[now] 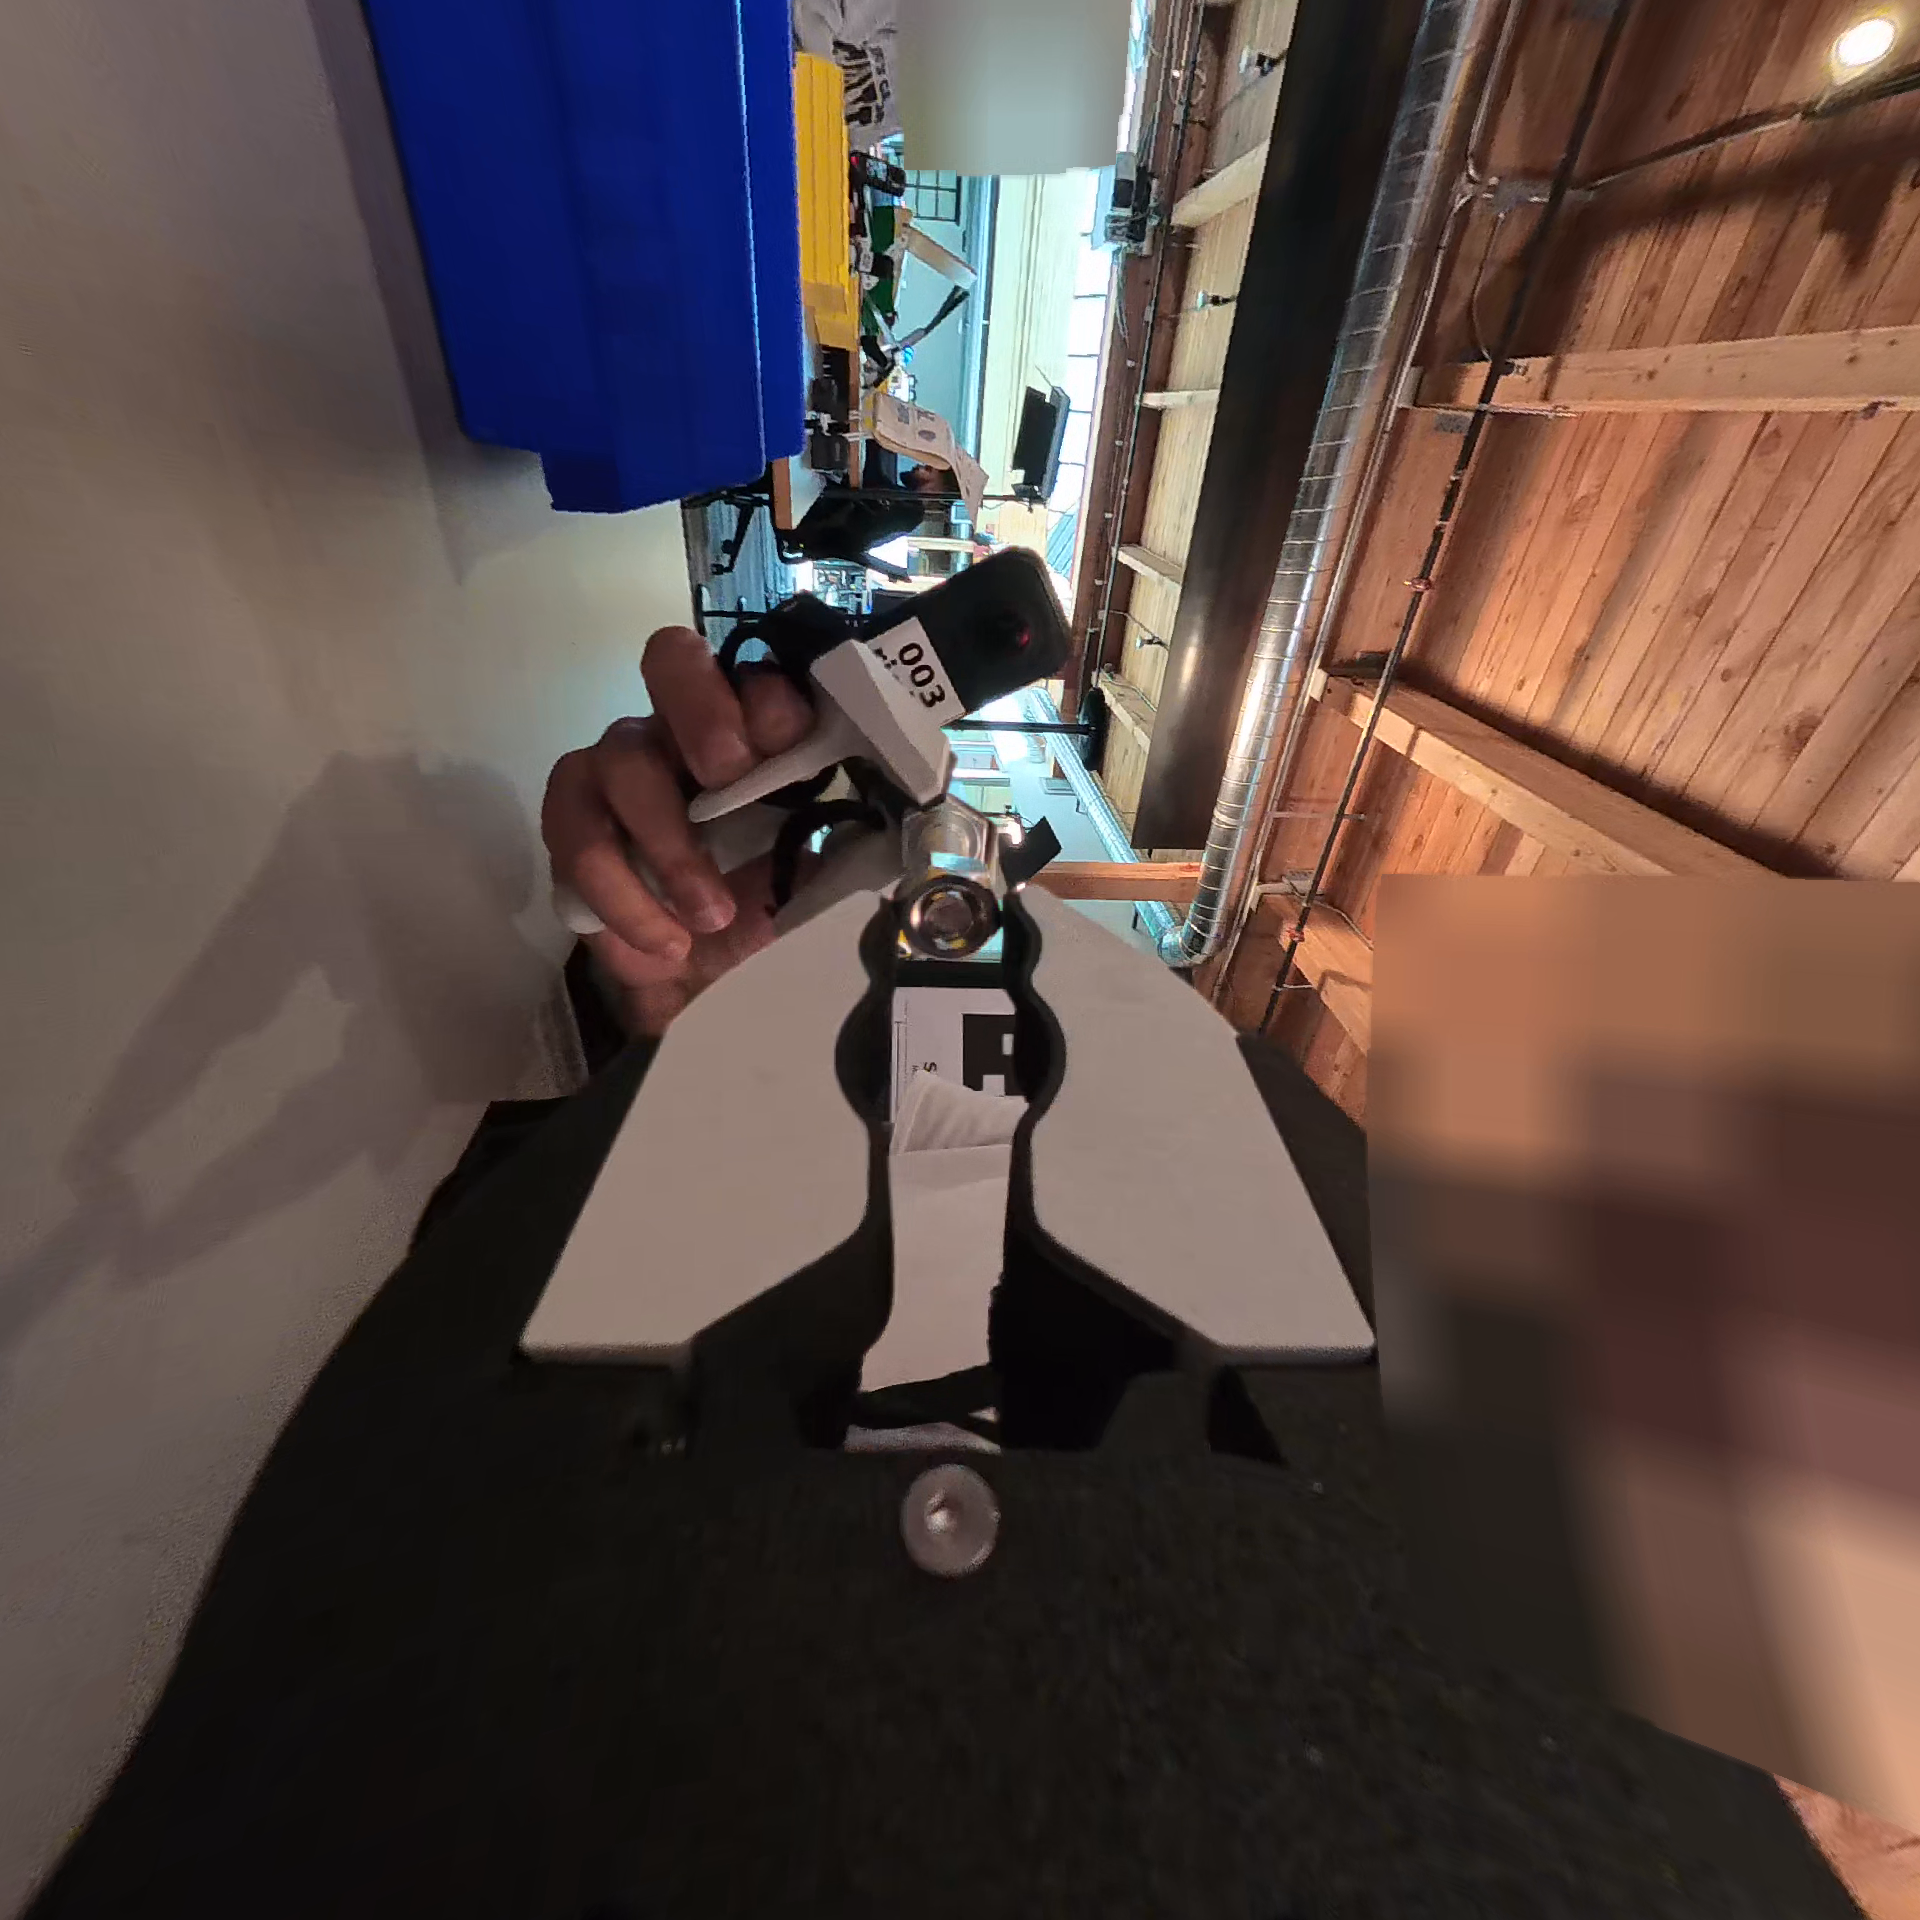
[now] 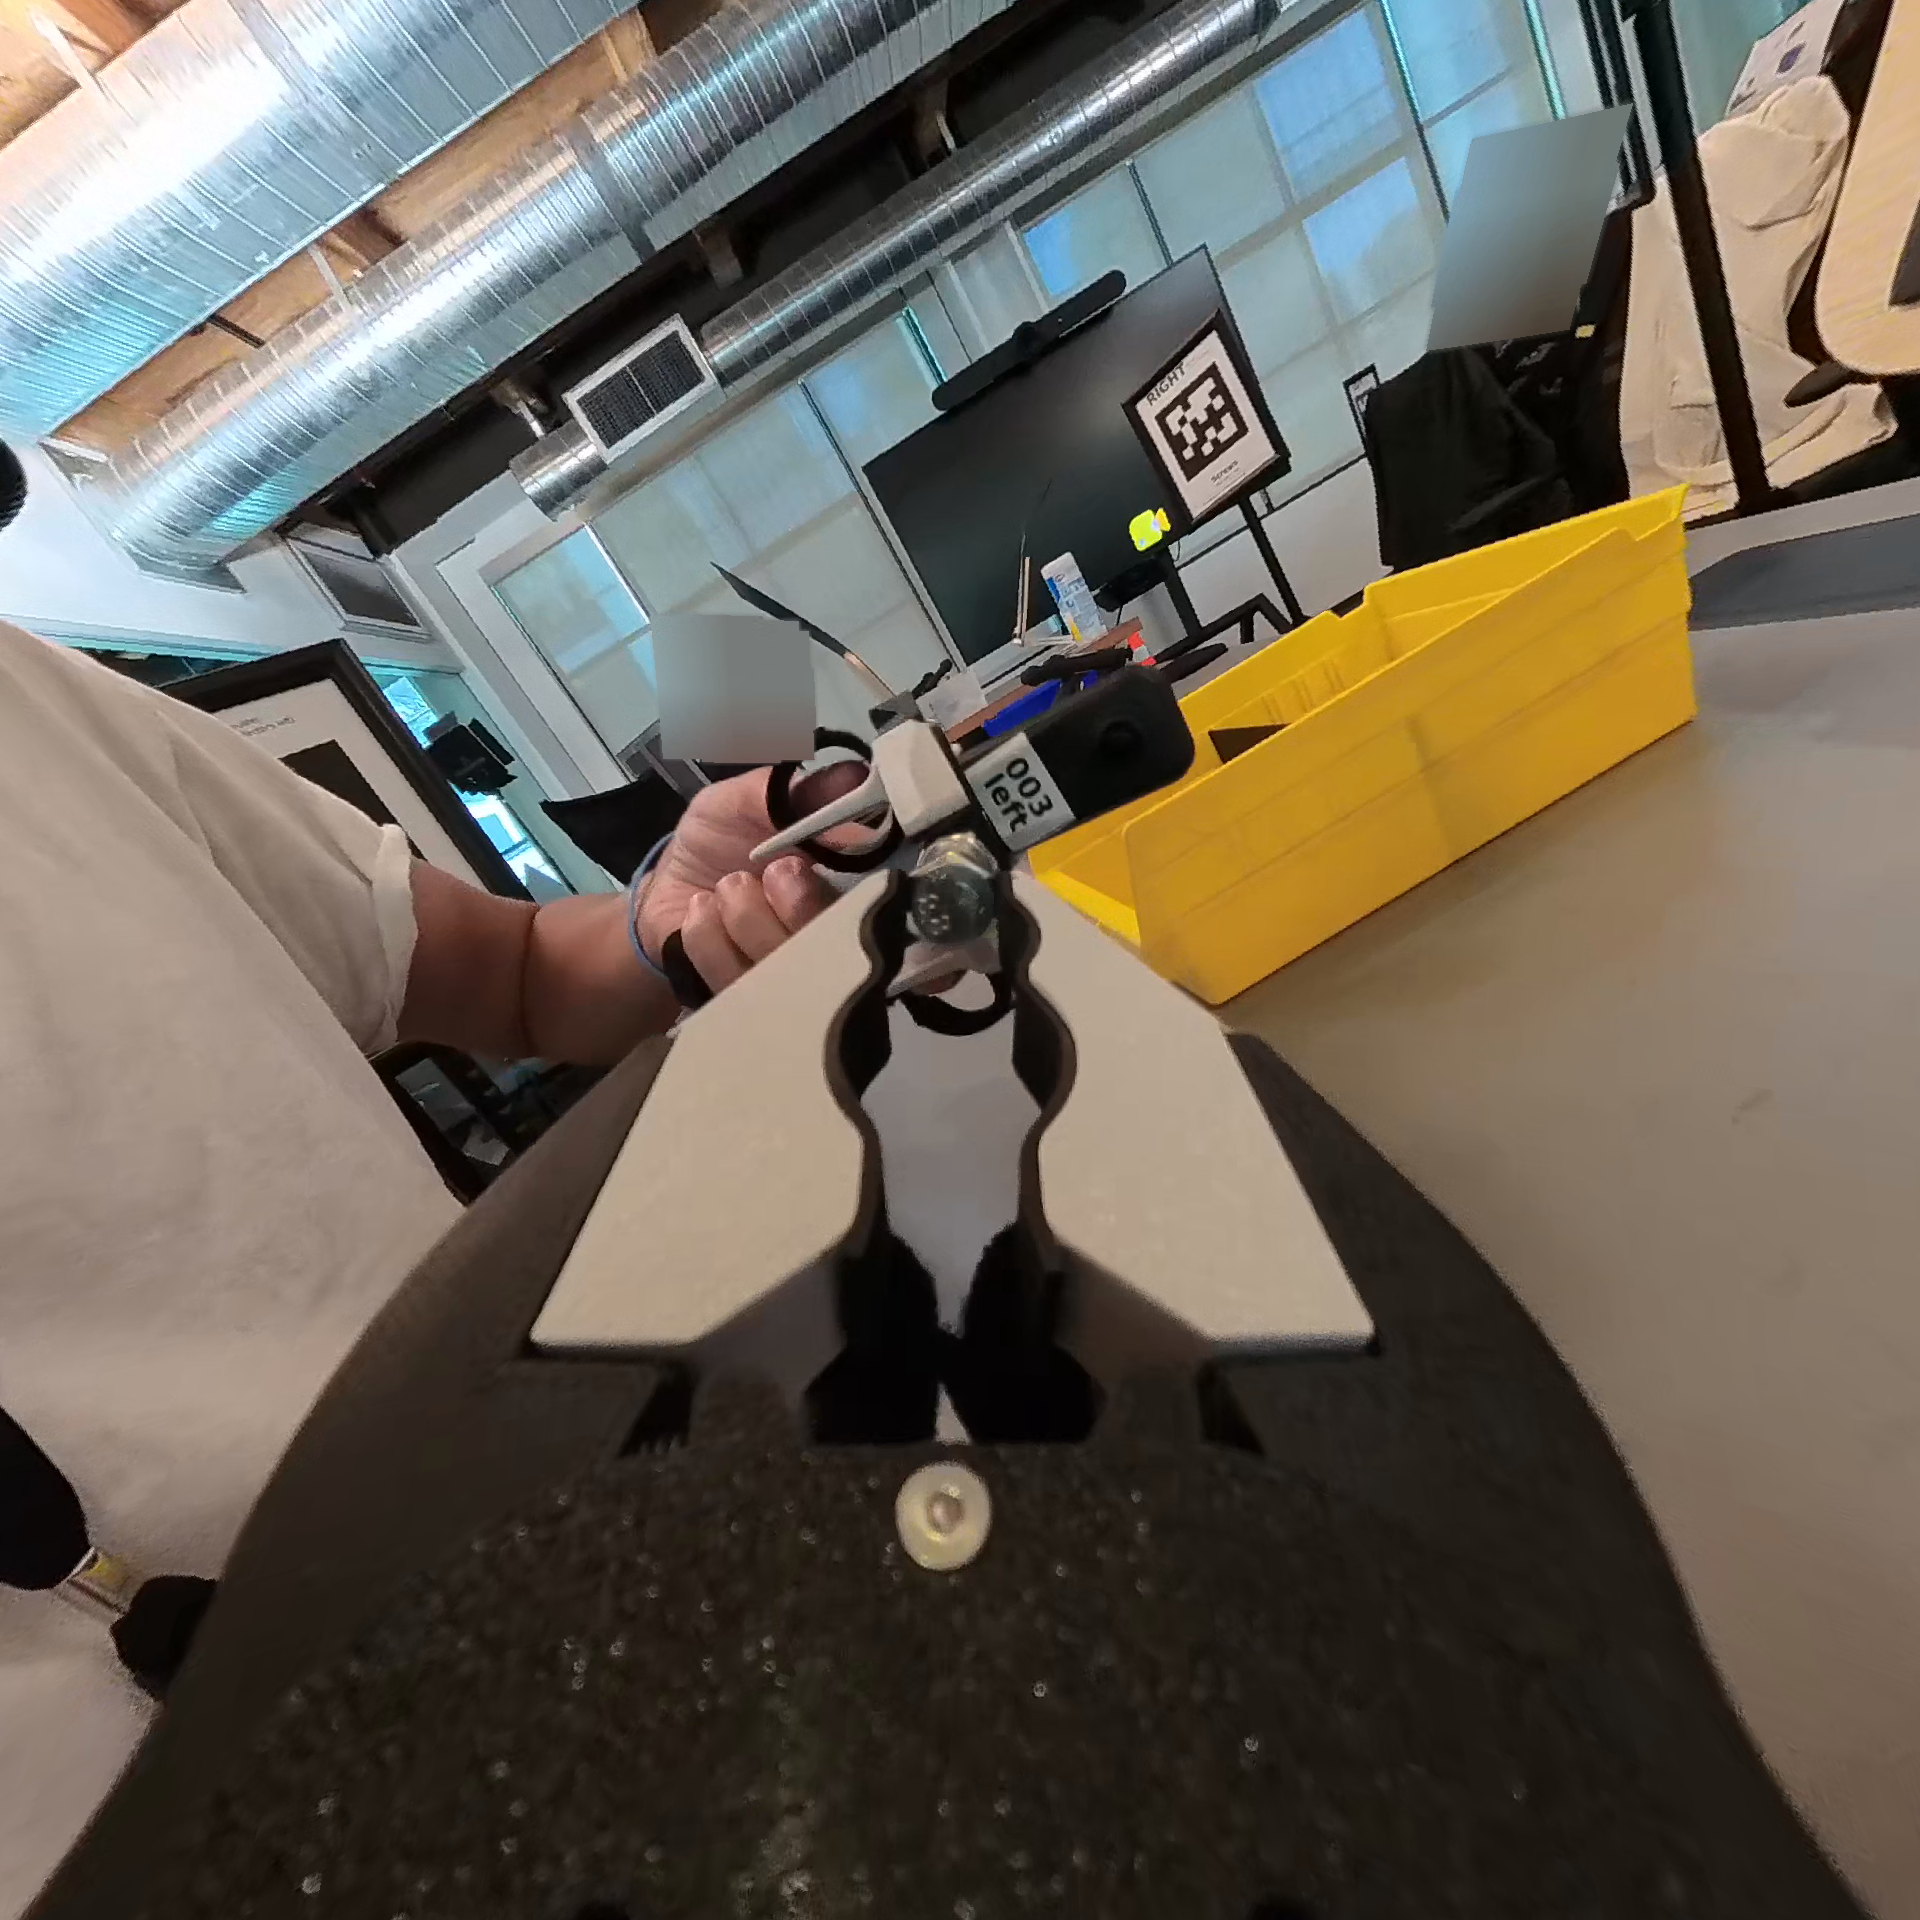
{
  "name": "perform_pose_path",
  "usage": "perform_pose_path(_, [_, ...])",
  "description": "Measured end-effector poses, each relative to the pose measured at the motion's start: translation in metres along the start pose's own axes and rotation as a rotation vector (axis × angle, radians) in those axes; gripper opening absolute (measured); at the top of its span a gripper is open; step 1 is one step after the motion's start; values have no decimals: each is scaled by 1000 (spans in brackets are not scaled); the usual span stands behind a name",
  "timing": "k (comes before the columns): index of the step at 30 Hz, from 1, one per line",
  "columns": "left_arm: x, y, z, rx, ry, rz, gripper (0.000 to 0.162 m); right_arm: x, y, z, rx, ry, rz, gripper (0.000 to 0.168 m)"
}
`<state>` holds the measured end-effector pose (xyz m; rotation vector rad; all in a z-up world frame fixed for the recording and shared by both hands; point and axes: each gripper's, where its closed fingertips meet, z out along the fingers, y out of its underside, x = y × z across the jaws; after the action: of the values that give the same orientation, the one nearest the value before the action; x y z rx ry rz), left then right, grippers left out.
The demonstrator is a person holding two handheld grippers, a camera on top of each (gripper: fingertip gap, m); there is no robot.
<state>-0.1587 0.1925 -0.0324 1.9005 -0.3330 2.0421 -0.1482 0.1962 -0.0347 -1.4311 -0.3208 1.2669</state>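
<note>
**A:** Grey plastic fingers with scalloped inner edges: is the left gripper (image 1: 945,940) clamped?

**B:** Yes, on a silver steel hex bolt with its nut (image 1: 943,920). The right gripper (image 2: 948,927) pinches the same bolt (image 2: 948,906) from the opposite end.

**A:** Behind them?

**B:** A bare hand (image 2: 727,878) on the far handle and a white label on its black camera (image 2: 1101,748). Then a smooth grey tabletop (image 2: 1558,1143), a yellow plastic bin (image 2: 1403,748), a blue plastic bin (image 1: 603,260), and farthest a black-and-white marker sign (image 2: 1205,421).

You have a yellow bin (image 2: 1455,727) sitting on the grey worktop (image 2: 1662,1143), with a blue bin (image 1: 592,239) seen in the other view. Behind stand a dark screen (image 2: 1039,499), a marker board (image 2: 1205,421), and silver ducts (image 2: 416,208); what fills the yellow bin is unclear.
</note>
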Motion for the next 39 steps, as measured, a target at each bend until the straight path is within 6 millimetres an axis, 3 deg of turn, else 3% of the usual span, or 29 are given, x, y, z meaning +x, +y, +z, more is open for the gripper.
perform_pose_path(4, [0,3,0,-30,-109,272,18,-1,0,0,11,-31,60,16])
perform_pose_path(14, [1,4,-7,-401,-811,1914,18,-11,-4,2,87,-191,302,16])
perform_pose_path(18, [3,-1,-9,-580,-939,2383,18,-10,-2,3,87,-199,337,16])
perform_pose_path(21, [5,-4,-10,-686,-997,2588,18,-9,-1,4,88,-202,354,16])
perform_pose_path(24, [0,-2,-14,-725,-1009,2493,18,-7,0,4,80,-186,347,16])
perform_pose_path(25, [-3,0,-16,-708,-1005,2412,24,-7,-1,3,83,-184,342,16])
perform_pose_path(27, [-3,-1,-18,-582,-990,2199,51,-6,-6,0,104,-182,332,16])
perform_pose_path(29, [0,-6,-21,-358,-933,1869,39,-3,-8,-3,113,-154,307,16])
perform_pose_path(30, [-1,-6,-21,-266,-856,1655,42,-1,-9,-4,110,-140,290,16])
perform_pose_path(31, [1,-5,-20,-170,-757,1432,48,0,-9,-5,108,-124,268,16])
perform_pose_path(35, [24,-8,-15,163,-241,635,46,0,-8,-5,78,-83,188,16])
perform_pose_path(37, [15,-11,-14,207,-190,426,48,0,-6,-3,60,-76,177,16])
perform_pose_path(39, [3,-6,-9,183,-200,326,48,0,-2,-2,44,-71,172,16])
